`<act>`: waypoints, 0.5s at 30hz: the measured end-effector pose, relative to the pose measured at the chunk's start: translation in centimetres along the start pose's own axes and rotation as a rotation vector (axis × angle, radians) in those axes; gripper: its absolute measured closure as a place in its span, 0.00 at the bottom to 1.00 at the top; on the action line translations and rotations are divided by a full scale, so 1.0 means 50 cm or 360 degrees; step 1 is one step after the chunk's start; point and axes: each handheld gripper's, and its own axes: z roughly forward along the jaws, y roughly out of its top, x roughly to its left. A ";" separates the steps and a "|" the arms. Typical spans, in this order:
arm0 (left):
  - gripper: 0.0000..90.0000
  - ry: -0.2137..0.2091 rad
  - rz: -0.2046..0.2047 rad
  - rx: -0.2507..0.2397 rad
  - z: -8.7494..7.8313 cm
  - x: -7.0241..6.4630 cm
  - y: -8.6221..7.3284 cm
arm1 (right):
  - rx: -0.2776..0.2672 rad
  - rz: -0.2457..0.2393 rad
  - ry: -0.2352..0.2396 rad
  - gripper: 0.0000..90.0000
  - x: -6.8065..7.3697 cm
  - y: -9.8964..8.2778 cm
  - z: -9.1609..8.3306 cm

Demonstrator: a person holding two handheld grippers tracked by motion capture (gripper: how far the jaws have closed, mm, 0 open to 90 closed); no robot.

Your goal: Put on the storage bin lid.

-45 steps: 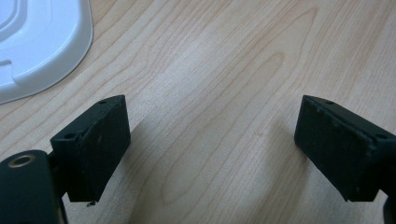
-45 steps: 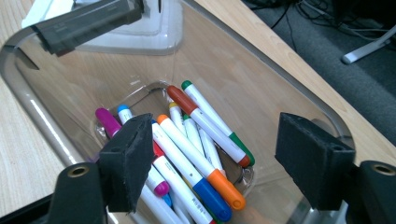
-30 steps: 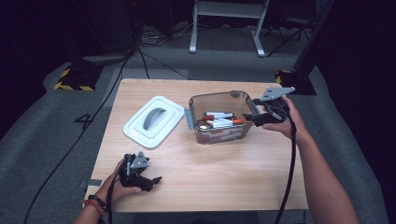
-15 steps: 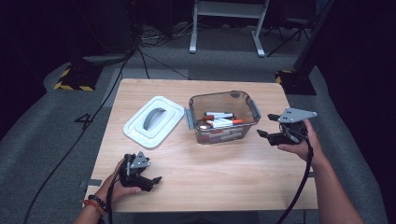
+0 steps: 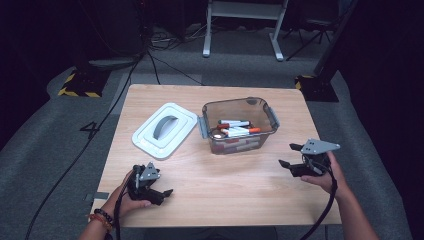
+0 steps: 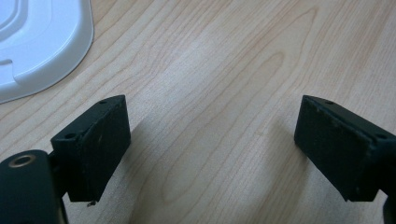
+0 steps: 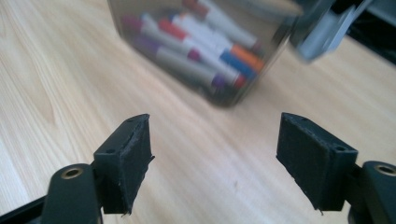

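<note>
Away from the marker box (image 5: 240,125), right tool (image 5: 289,156) now hovers low, wide open and empty like left tool (image 5: 162,196).

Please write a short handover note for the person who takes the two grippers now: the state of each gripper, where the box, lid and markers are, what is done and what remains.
Left gripper: jaws open, empty, low over the near left of the table.
Right gripper: jaws open, empty, at the right of the box, not touching it.
Box: clear, mid-table, open on top, markers inside.
Lid: white, flat on the table left of the box, close beside it.
Done: markers are in the box.
Left, probably: put the lid on and close the grey side latches.
</note>
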 end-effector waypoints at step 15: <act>0.12 0.0020 -0.0020 0.0001 0.000 -0.002 0.000 | 0.0111 0.0167 0.0049 0.27 0.023 -0.110 0.039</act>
